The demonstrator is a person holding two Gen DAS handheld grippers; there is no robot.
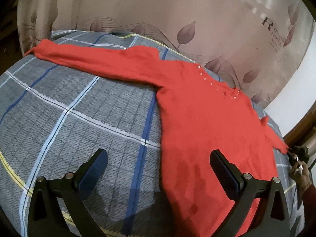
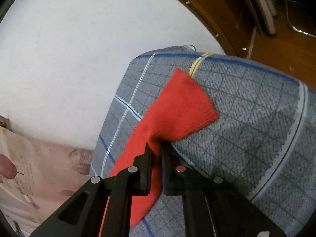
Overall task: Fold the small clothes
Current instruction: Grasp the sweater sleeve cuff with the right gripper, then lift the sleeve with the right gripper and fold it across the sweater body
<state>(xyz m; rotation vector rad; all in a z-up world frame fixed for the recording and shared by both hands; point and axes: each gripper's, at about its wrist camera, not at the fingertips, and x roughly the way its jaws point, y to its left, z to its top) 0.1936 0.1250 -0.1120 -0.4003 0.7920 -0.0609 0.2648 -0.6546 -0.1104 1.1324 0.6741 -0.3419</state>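
Right hand-held gripper (image 2: pixel 157 148) clamped on sleeve cuff (image 2: pixel 183 106) of red sweater (image 1: pixel 197 122). Left hand-held gripper (image 1: pixel 158 156) spread apart over sweater's hem. Sweater flat on plaid bed cover (image 1: pixel 69 102), far sleeve (image 1: pixel 79 57) stretched toward leaf-print curtain (image 1: pixel 177 9) beyond.

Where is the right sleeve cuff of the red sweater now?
In the right wrist view, the cuff sits mid-frame on the plaid blanket near its corner, with the right claw shut on the sleeve just behind it.
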